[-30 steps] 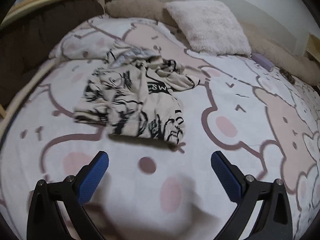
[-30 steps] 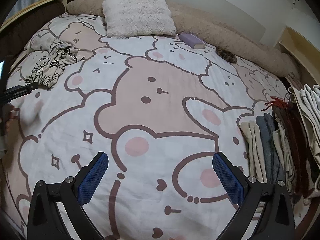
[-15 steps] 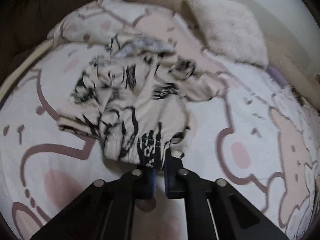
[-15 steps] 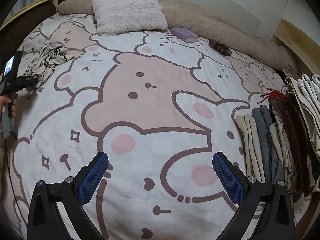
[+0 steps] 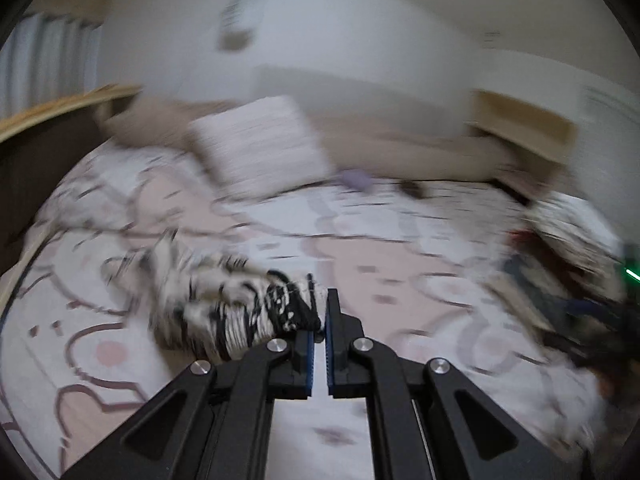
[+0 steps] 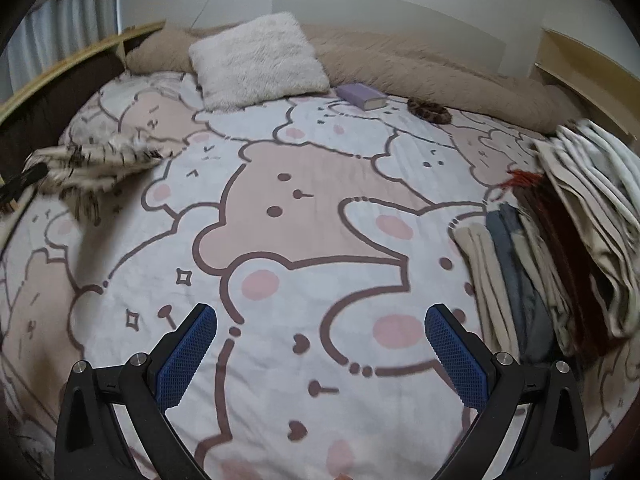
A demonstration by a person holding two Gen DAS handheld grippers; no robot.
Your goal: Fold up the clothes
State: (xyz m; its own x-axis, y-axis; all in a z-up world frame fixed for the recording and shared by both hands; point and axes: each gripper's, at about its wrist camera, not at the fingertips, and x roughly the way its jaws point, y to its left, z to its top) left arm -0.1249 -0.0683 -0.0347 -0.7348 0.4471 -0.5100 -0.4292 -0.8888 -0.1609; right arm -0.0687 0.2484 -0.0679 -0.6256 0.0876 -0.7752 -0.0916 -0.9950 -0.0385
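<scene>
My left gripper is shut on the edge of a cream garment with black print and holds it lifted over the bear-print bed cover; the view is motion-blurred. The same garment shows at the far left of the right wrist view, stretched out above the bed. My right gripper is open and empty, hovering over the middle of the bed cover.
A stack of folded clothes lies along the bed's right side. A fluffy white pillow, a purple book and a brown scrunchie lie near the head. A wooden bed rail runs at the left.
My left gripper closed on the garment's edge and has lifted and pulled it away from the bed's left side. The right gripper stays open, shifted slightly.
</scene>
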